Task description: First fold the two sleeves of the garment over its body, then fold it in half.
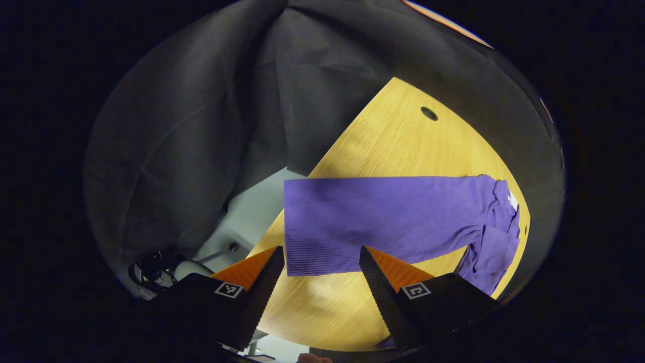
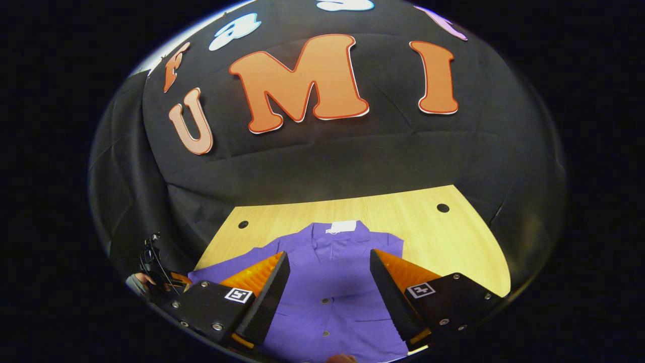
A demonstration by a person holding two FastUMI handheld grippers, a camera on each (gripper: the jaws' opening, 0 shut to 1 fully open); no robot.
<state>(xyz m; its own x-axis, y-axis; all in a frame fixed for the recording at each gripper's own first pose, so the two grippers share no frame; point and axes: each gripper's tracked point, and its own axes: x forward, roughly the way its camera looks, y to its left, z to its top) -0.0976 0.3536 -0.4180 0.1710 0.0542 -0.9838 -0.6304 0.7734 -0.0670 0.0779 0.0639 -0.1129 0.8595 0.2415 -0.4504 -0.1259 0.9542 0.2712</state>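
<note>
Open jaws above shirt [image 2: 332, 282] on table [image 2: 433, 232]

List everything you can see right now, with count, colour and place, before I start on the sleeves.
Garment: one, purple, buttoned front, lying flat on the table; one sleeve stretched out straight, not yet folded.
Label: one, white, at the garment's collar.
Table: one, light wood, under the garment, small dark holes near its far edge.
Booth wall: black cloth, behind and beside the table.
Floor: pale grey, past the table's edge in the left gripper view.
Left gripper: one, open, above the sleeve's cuff end, holding nothing.
Right gripper: one, open, above the garment's chest, holding nothing.
</note>
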